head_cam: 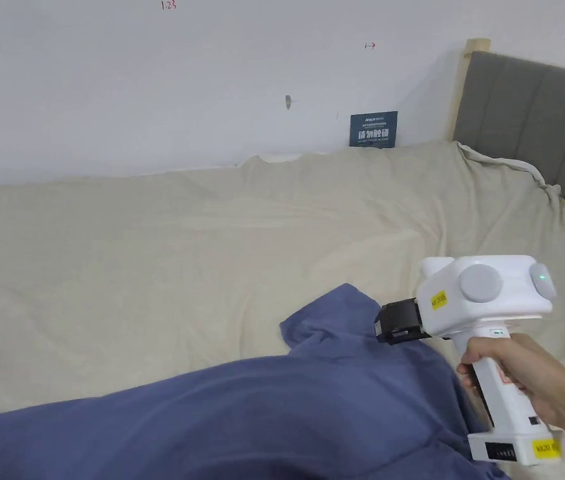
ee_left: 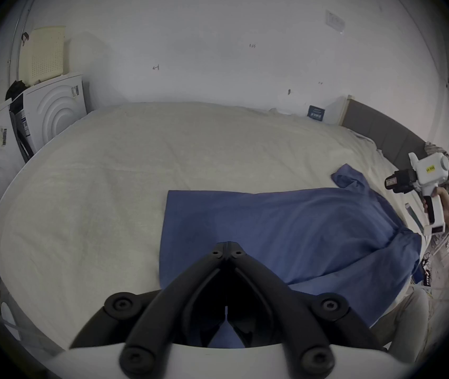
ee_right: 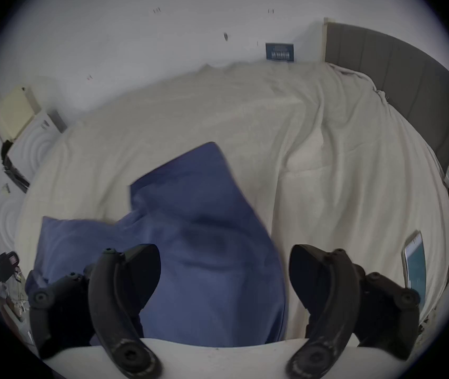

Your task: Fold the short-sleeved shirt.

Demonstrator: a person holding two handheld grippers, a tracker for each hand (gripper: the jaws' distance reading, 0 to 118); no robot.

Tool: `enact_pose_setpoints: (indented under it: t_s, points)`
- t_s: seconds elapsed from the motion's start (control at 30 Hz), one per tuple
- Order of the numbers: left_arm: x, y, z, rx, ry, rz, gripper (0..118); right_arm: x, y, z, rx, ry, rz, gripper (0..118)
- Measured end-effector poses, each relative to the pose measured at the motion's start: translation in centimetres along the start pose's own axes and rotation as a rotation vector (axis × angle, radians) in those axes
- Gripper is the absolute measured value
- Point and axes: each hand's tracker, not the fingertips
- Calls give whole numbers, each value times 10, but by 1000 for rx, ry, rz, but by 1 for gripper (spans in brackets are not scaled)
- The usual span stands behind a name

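A blue short-sleeved shirt [head_cam: 262,406] lies on a bed covered with a cream sheet [head_cam: 150,250], at the near side of the bed, close to the person. Its body spreads flat to the left, with a straight edge at the left end. One sleeve [head_cam: 337,319] points toward the far side, at the right part of the shirt.

In the left gripper view, the left gripper [ee_left: 226,245] has its two black jaws pressed together, the tips meeting with no gap. The tips are over the blue cloth, near the left edge of the shirt [ee_left: 272,221]. I cannot tell if any cloth is pinched between them; no fabric shows between the tips.

In the right gripper view, the right gripper [ee_right: 224,271] has its jaws spread wide apart. The shirt [ee_right: 204,248] lies under and between them, but the jaws hold nothing and I cannot tell if they touch the cloth. In the head view, the right gripper [head_cam: 394,322] is held by a hand [head_cam: 519,375] at the right, its black front end just beside the sleeve, above the cloth.

A phone [ee_right: 416,264] lies on the sheet to the right of the shirt, well apart from it. A grey headboard [head_cam: 537,119] stands at the far right, and a small dark sign [head_cam: 373,129] leans on the white wall [head_cam: 150,81] behind the bed.
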Motion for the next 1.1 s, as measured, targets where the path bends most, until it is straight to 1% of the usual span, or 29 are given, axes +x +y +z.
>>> enact_pose_setpoints:
  t_s: [0.07, 0.1, 0.13, 0.17, 0.2, 0.23, 0.27, 0.3, 0.33, 0.37, 0.4, 0.47, 0.5, 0.6, 0.67, 0.7, 0.73, 0.77, 0.83, 0.87, 0.9, 0.97, 1.1]
  points:
    - [-3, 0, -5, -16, 10, 10, 0, -1, 13, -23, -60, -25, 7, 98]
    - [-5, 0, -8, -28, 14, 17, 0, -1, 16, -31, -84, -51, -3, 98]
    - [-8, 0, -10, -34, 18, 21, 0, -1, 18, -40, -91, -48, 16, 98]
    - [-10, 0, -12, -39, 25, 24, 0, 0, 18, -47, -98, -53, 24, 93]
    - [-12, 0, -14, -48, 33, 28, 0, -5, 17, -47, -105, -55, 13, 79]
    - [-13, 0, -16, -57, 40, 29, 0, -5, 15, -50, -115, -45, 5, 53]
    - [-16, 0, -17, -63, 46, 30, 0, -8, 12, -52, -129, -43, -11, 19]
    - [-18, 0, -18, -66, 51, 33, 0, -14, 7, -51, -131, -77, -21, 16]
    - [-20, 0, -19, -74, 54, 37, 0, -17, 10, -53, -102, -124, 38, 16]
    - [-21, 0, -20, -78, 55, 39, 0, -19, 10, -55, -113, -112, 80, 12]
    - [-23, 0, -21, -78, 56, 40, 0, -19, 9, -56, -113, -118, 108, 3]
    - [-26, 1, -23, -83, 58, 47, 0, -15, 17, -52, -115, -112, 63, 2]
    - [-27, 2, -24, -86, 59, 50, 0, -13, 19, -48, -124, -89, 25, 2]
    - [-30, 10, -28, -89, 62, 45, 0, -13, 23, -37, -107, -82, 43, 2]
    - [-34, 19, -37, -106, 32, 52, 0, -17, 25, -26, -82, -79, 68, 2]
    - [-36, 23, -41, -111, 23, 58, 0, -17, 26, -24, -81, -78, 68, 2]
    - [-37, 28, -49, -113, 23, 64, 3, -16, 28, -22, -75, -75, 66, 2]
    - [-40, 34, -58, -131, 6, 69, 30, -16, 30, -21, -68, -75, 59, 2]
    - [-43, 43, -81, -173, 21, 53, 101, -16, 31, -18, -62, -69, 56, 2]
    - [-44, 47, -93, -212, 32, 34, 118, -15, 30, -19, -58, -65, 60, 2]
    - [-45, 53, -101, -182, 31, 43, 118, -15, 30, -19, -60, -64, 58, 2]
    - [-48, 64, -125, -248, 54, 29, 118, -13, 28, -23, -65, -59, 39, 2]
    - [-51, 75, -170, -304, 137, 25, 118, -13, 24, -30, -74, -55, 15, 2]
